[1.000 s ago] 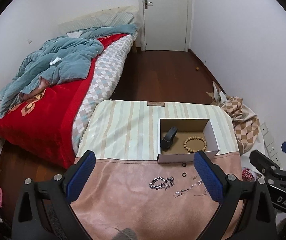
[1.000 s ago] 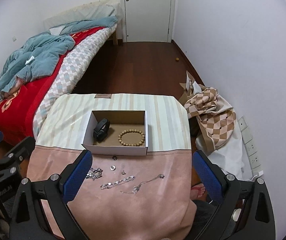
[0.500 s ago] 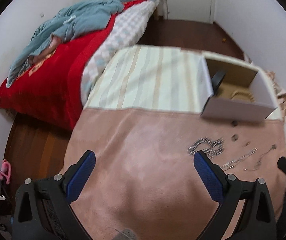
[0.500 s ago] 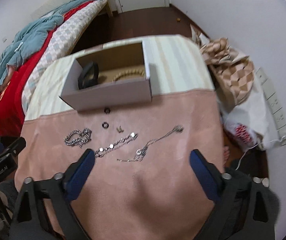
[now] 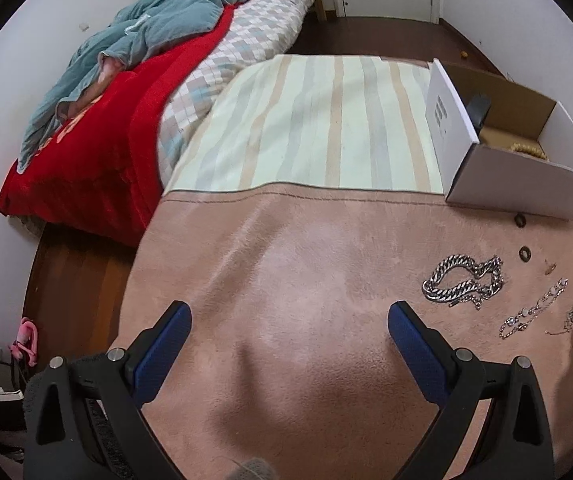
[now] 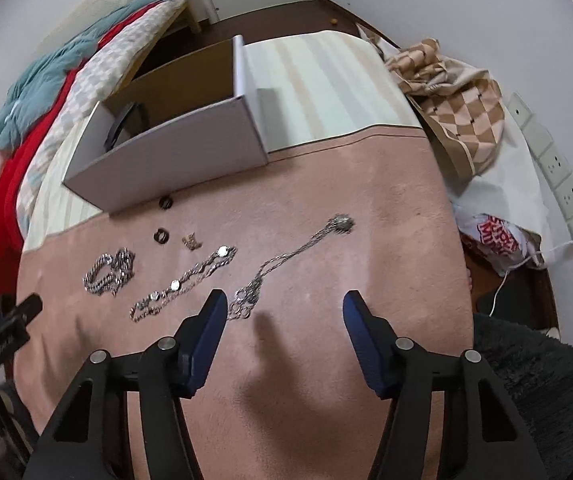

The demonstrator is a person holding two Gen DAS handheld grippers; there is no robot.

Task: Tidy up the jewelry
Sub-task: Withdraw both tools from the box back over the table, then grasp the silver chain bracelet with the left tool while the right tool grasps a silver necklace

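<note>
Cardboard box (image 5: 526,186) at the surface's (image 5: 306,280) far side holds a black band (image 5: 478,110) and half-hidden wooden beads (image 5: 528,151). Chains (image 6: 108,272) lie loose nearer. Both claws, left (image 5: 288,330) and right (image 6: 280,316), gape empty.

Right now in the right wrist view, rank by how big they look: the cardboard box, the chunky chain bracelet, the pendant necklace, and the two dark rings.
1. cardboard box
2. pendant necklace, the longer spread
3. chunky chain bracelet
4. two dark rings and, which look alike, so no ranking between them.
</note>
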